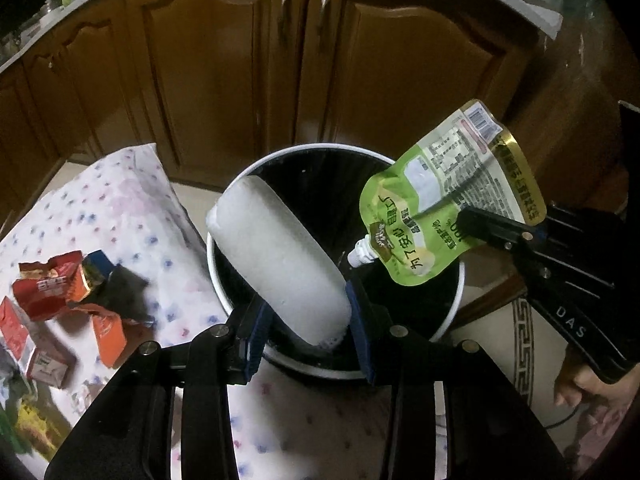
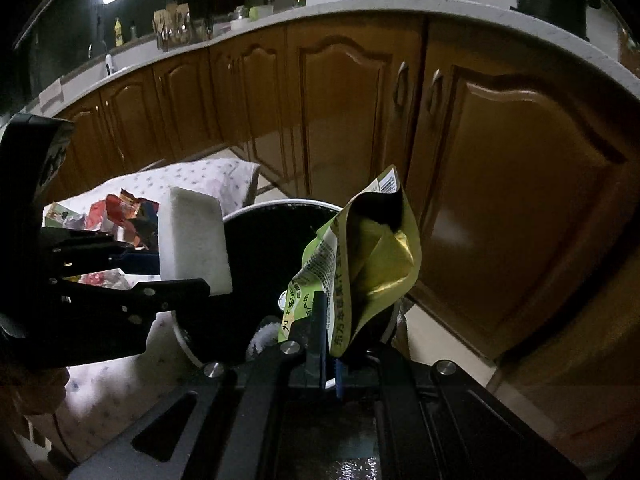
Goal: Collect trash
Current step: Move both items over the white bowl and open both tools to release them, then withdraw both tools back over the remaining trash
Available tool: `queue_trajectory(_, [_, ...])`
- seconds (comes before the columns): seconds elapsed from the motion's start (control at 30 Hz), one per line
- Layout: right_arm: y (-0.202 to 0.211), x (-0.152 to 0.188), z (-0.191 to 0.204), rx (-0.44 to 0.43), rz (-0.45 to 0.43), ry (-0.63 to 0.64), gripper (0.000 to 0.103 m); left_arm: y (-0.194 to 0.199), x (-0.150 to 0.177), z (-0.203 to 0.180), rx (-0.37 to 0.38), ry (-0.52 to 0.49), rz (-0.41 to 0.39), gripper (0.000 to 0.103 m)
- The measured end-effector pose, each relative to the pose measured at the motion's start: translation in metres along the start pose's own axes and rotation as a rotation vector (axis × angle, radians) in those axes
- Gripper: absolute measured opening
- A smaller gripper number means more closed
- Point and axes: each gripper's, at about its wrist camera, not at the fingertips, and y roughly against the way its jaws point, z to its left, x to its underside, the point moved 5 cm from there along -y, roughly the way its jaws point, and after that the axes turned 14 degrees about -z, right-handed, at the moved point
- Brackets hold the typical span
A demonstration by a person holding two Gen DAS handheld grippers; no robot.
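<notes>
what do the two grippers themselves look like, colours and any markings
Both are matte black linkage frames with round silver pivot bolts. The left gripper has blue pads lining its fingers. The right gripper has slim black fingers, white "DAS" lettering on its body, and a bare hand at the handle.

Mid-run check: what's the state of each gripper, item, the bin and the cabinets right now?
Left gripper: shut on white block, over the bin.
Right gripper: shut on green pouch, spout down, over the bin.
Bin: open, black liner.
Red wrappers: crumpled, lying on the dotted cloth.
Cabinet doors: closed.
</notes>
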Motion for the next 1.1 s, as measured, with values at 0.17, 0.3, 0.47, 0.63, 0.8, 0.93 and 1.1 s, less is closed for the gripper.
queue_trajectory(0.17, [-0.011,-0.002,-0.003,-0.014,0.023,-0.011,0.007,-0.007,-0.001,0.000,-0.004,-0.009,0.027,0.047])
queue_trajectory(0.3, [-0.012,-0.003,-0.007,-0.011,0.020,-0.030,0.014,-0.003,-0.002,0.003,-0.005,0.009,0.021,0.058])
queue_trajectory(0.47, [-0.003,-0.001,-0.011,-0.023,-0.012,-0.088,0.020,0.016,0.002,0.011,-0.010,0.054,-0.019,0.058])
queue_trajectory(0.63, [0.016,-0.002,-0.006,-0.050,-0.084,-0.162,0.044,0.048,0.014,0.024,-0.027,0.127,-0.091,0.059])
queue_trajectory(0.8, [0.042,-0.001,0.021,-0.090,-0.193,-0.196,0.080,0.084,0.036,0.046,-0.067,0.210,-0.160,0.061])
queue_trajectory(0.93, [0.055,0.005,0.043,-0.148,-0.238,-0.277,0.091,0.110,0.063,0.070,-0.105,0.274,-0.178,0.061])
queue_trajectory(1.1, [0.058,0.018,0.066,-0.179,-0.223,-0.314,0.099,0.145,0.093,0.098,-0.165,0.336,-0.217,0.063])
